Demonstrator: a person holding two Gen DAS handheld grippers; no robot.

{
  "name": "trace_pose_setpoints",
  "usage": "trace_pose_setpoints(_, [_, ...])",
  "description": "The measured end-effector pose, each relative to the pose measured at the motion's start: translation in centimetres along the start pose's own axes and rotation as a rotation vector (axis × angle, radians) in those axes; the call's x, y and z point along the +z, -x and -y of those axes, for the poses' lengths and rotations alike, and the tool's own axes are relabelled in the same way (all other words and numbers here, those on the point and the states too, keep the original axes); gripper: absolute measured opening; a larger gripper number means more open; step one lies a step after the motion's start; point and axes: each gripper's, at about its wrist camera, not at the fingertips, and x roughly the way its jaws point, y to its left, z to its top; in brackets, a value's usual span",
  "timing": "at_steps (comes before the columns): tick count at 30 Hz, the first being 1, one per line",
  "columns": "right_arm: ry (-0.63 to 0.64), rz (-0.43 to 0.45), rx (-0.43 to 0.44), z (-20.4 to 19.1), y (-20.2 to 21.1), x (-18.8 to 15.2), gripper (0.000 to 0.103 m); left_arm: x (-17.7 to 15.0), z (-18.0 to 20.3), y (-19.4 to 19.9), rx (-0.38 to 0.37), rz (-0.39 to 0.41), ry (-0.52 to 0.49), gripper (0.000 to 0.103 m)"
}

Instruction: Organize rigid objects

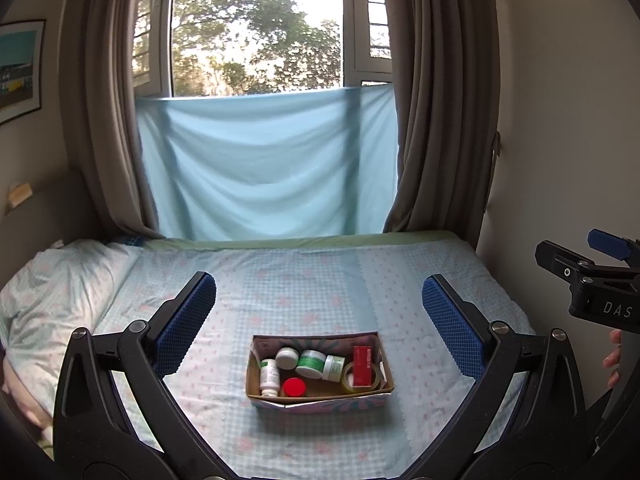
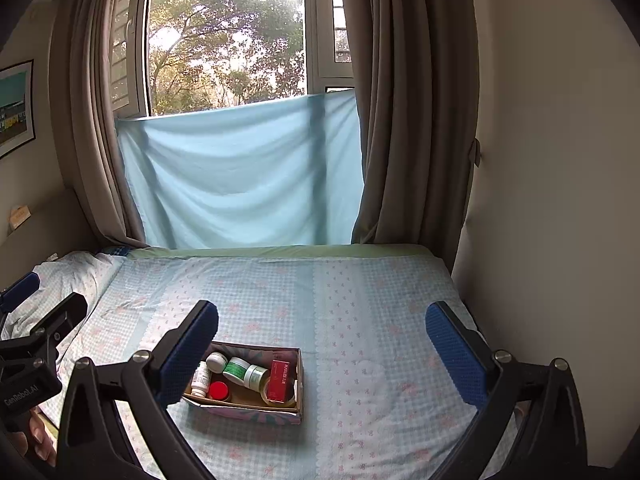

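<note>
A small cardboard box (image 1: 320, 398) (image 2: 244, 410) sits on the bed. Inside lie a white pill bottle (image 1: 268, 376) (image 2: 201, 379), a red cap (image 1: 294, 387) (image 2: 219, 391), a white jar (image 1: 287, 357) (image 2: 217, 361), a green-labelled jar (image 1: 311, 363) (image 2: 236, 370), another small jar (image 1: 334, 367) (image 2: 256, 377), a red carton (image 1: 363, 365) (image 2: 280, 381) and a tape roll (image 1: 349, 376) (image 2: 266, 396). My left gripper (image 1: 318, 304) hangs open above and behind the box, holding nothing. My right gripper (image 2: 322, 330) is open too, to the right of the box, its left finger overlapping the box's left end.
The bed (image 1: 304, 280) has a pale blue checked sheet with a pillow (image 1: 60, 280) at the left. A blue cloth (image 1: 264, 168) hangs under the window between grey curtains (image 1: 440, 120). A wall (image 2: 560, 200) bounds the right side. A person's fingers (image 1: 612, 358) hold the right gripper's handle.
</note>
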Motion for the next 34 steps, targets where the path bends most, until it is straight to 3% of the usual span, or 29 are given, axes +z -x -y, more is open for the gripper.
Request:
trace_pose_setpoints(13, [-0.003,0.007,-0.01,-0.1,-0.1,0.0,0.103,0.2,-0.2,0.3,-0.006,0.027,-0.003,0.103])
trace_pose_setpoints(22, [-0.004,0.007,-0.012,-0.3,0.0,-0.1,0.103,0.4,0.9,1.2,0.037,0.08,-0.054,0.103])
trace_pose_setpoints(34, [-0.007,-0.018,-0.012,-0.8,-0.6,0.1,0.103,0.0,-0.6,-0.2,0.02,0.028,-0.017,0.103])
